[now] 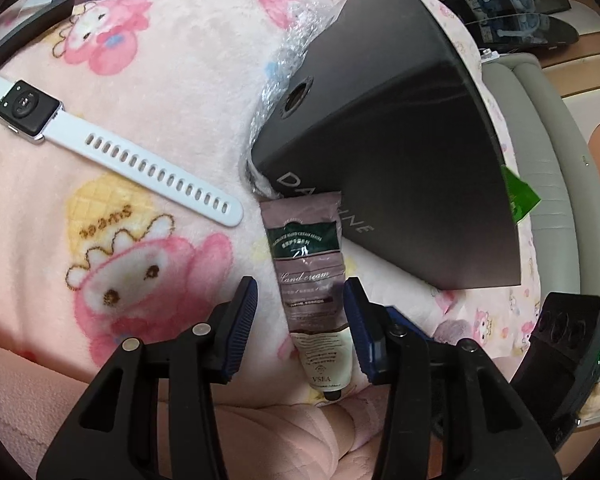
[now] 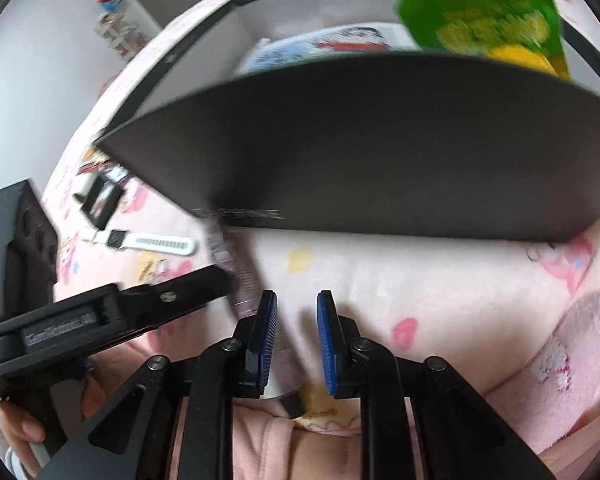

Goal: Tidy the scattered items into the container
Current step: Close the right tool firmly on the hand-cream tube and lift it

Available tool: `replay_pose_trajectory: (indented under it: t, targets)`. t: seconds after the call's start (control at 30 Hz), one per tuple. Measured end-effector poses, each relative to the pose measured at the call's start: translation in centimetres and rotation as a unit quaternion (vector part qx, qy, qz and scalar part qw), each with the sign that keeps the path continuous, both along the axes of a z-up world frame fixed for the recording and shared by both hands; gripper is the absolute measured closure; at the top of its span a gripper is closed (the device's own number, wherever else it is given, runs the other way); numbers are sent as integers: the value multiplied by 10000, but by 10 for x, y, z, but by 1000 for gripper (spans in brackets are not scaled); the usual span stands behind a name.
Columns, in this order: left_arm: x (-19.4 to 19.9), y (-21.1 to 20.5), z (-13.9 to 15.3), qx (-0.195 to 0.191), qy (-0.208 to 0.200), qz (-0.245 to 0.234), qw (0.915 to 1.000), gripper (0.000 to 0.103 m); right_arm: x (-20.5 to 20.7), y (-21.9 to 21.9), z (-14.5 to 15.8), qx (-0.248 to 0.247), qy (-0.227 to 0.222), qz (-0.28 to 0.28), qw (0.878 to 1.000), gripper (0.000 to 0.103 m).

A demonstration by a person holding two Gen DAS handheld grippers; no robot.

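Pink plush blanket [image 1: 148, 92] printed with cartoon rabbits covers the whole surface in the left wrist view. On it, the left gripper [image 1: 302, 322] is lowered around a hand cream tube [image 1: 308, 276], its blue pads on either side of the tube; the right pad looks to touch the tube's edge, while a strip of blanket shows between the left pad and the tube, so the jaws stand partly apart and do not clamp it. The tube's far end lies against the near corner of a dark grey box [image 1: 396, 152], which sits on bubble wrap [image 1: 288, 60]. Left of the tube a white-strapped smartwatch [image 1: 100, 136] lies flat. A green packet [image 1: 520, 194] peeks out behind the box's right edge.

From the right wrist, blurred, the right gripper [image 2: 296, 340] hangs over bare blanket with its jaws narrow and empty. Beyond it is the grey box's side [image 2: 360, 148], and above that the green packet [image 2: 496, 20] inside the open container. To the left, the left gripper [image 2: 224, 282] meets the tube [image 2: 240, 276], with the watch [image 2: 140, 242] farther left.
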State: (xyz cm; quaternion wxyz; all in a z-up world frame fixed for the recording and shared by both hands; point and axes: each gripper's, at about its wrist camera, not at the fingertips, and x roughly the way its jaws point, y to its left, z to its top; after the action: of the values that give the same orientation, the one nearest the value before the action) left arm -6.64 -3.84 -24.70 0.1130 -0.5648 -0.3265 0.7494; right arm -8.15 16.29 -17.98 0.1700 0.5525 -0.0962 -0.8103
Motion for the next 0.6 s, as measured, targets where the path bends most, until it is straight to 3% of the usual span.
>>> replay_pose_trajectory:
  t: [0.13, 0.33, 0.47, 0.6]
  targets:
    - [3, -6, -1, -48, -58, 56, 10000, 58, 2, -6, -4, 69, -67, 229, 9997, 86]
    - [5, -5, -5, -72, -158, -107, 9998, 58, -5, 15, -8, 321, -167, -504, 9981, 85]
    - [0, -17, 7, -84, -201, -50, 9997, 58, 0, 9, 0, -22, -63, -218, 9997, 83]
    - [-2, -5, 15, -85, -118, 98, 9998, 61, 2, -3, -4, 314, -55, 55, 9995, 83]
